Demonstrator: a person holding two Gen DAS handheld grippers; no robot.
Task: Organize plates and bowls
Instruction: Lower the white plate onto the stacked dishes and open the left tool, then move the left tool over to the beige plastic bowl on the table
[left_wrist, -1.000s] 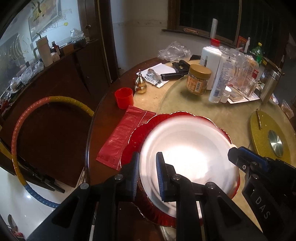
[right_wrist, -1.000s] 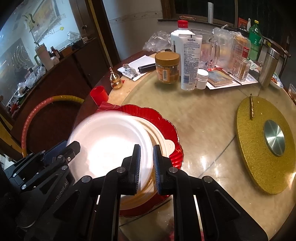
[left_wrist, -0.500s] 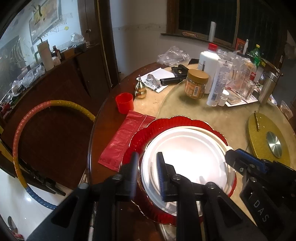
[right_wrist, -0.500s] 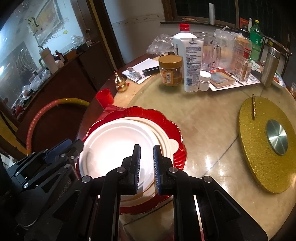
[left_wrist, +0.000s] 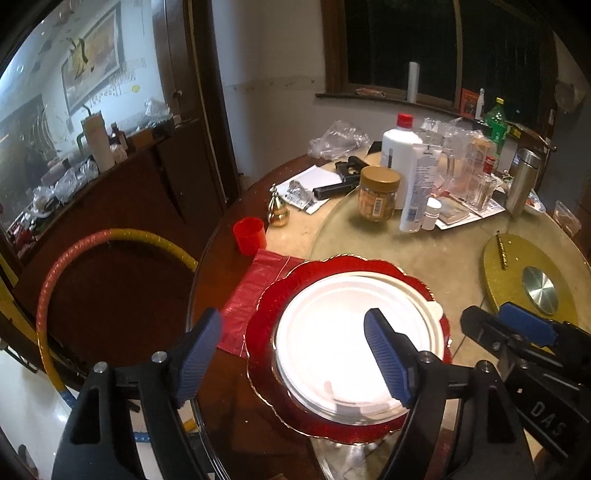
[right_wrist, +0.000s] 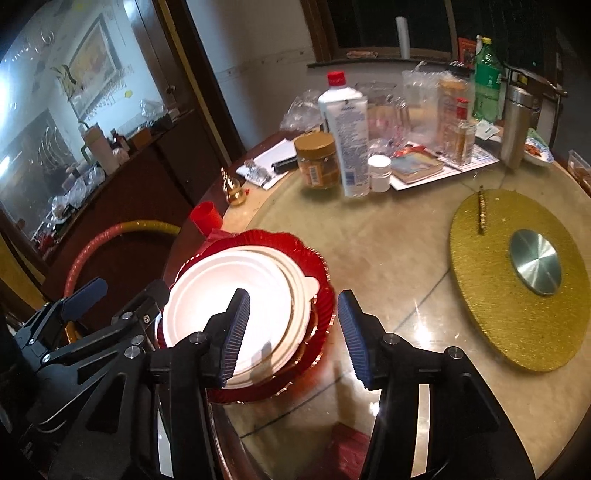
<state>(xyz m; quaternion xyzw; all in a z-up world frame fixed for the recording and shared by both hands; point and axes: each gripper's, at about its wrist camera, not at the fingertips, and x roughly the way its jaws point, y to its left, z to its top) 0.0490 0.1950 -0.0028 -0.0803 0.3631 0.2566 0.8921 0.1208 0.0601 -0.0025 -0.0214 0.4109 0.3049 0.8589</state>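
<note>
A stack of white plates (left_wrist: 332, 332) lies on a red scalloped plate (left_wrist: 266, 317) at the near edge of the round table. My left gripper (left_wrist: 291, 336) hovers above the stack's left side; its jaws are opening wide and its pads touch nothing. In the right wrist view the same white plates (right_wrist: 214, 288) rest on the red plate (right_wrist: 319, 269). My right gripper (right_wrist: 293, 314) hangs over the stack's right rim, jaws opening, pads off the plates. Each gripper also shows at the edge of the other's view.
A red cup (left_wrist: 249, 236) and a red plastic bag (left_wrist: 255, 291) lie left of the plates. Behind stand a jar (right_wrist: 317, 160), a lotion bottle (right_wrist: 345, 136) and other bottles. A gold mat (right_wrist: 480, 288) with a metal disc lies right. A hoop (left_wrist: 74, 251) leans below the table.
Both grippers were shut on the top white plate's rim. They have let go and spread their jaws, the plate rests on the stack, and both have drawn back and up.
</note>
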